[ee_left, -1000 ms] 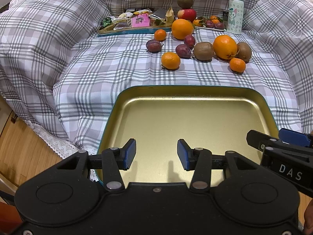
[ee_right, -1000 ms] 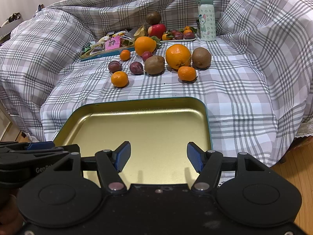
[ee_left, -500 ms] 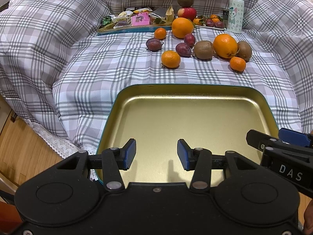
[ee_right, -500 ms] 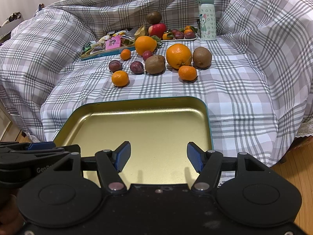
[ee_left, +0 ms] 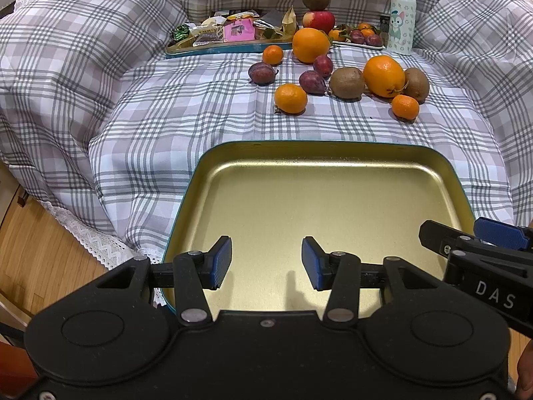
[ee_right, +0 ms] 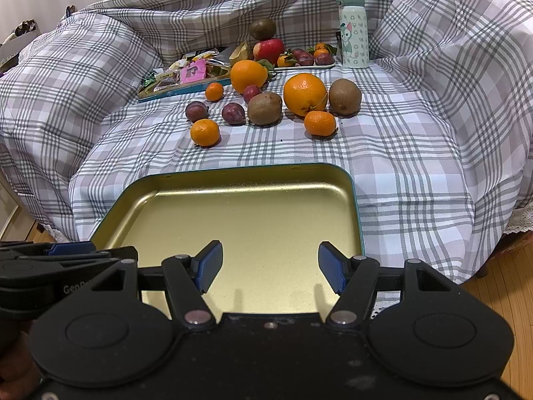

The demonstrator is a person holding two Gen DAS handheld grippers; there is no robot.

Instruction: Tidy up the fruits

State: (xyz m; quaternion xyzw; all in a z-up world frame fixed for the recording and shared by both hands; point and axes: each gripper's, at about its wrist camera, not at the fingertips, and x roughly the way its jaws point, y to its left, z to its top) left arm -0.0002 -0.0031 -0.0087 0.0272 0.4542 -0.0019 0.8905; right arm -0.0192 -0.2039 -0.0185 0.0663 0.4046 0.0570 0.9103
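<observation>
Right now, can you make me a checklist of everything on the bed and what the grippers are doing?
Surface: checked blanket, rumpled at the edges.
Job's things: gold tray has no fruit in it; loose oranges, mandarins, plums and kiwis lie beyond it, nearest a mandarin.
Clutter: snack tray, small fruit plate, apple, bottle.
Grippers: left gripper open, holding nothing; right gripper open, holding nothing; both above the gold tray.
Cables: nothing seen.
Surroundings: wooden floor.
</observation>
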